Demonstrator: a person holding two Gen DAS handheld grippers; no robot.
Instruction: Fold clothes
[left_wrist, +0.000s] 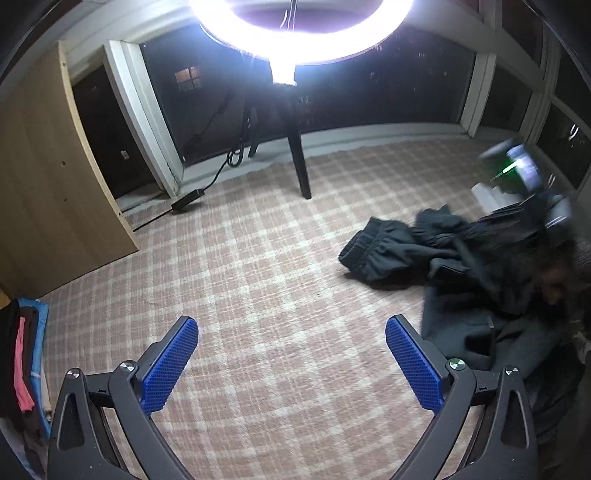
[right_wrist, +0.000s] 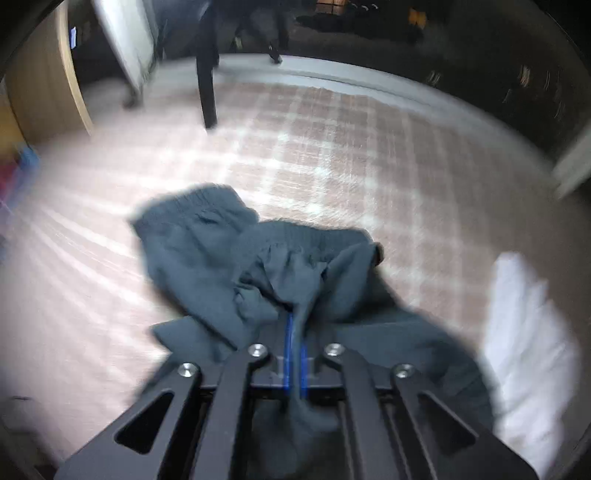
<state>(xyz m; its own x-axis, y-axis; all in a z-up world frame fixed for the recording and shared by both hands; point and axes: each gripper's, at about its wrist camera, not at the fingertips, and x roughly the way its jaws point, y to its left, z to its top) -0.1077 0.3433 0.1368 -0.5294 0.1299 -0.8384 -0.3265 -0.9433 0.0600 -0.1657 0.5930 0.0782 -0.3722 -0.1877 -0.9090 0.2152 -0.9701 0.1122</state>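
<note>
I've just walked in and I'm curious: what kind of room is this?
Probably a room in a home at night, set up for filming: a checked carpet, a ring light on a stand, dark windows, and dark clothes on the floor.

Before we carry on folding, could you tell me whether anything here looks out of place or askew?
Only the dark grey garment: it lies crumpled in a heap on the checked rug, pinched in the shut right gripper. The left gripper is open and empty.
</note>
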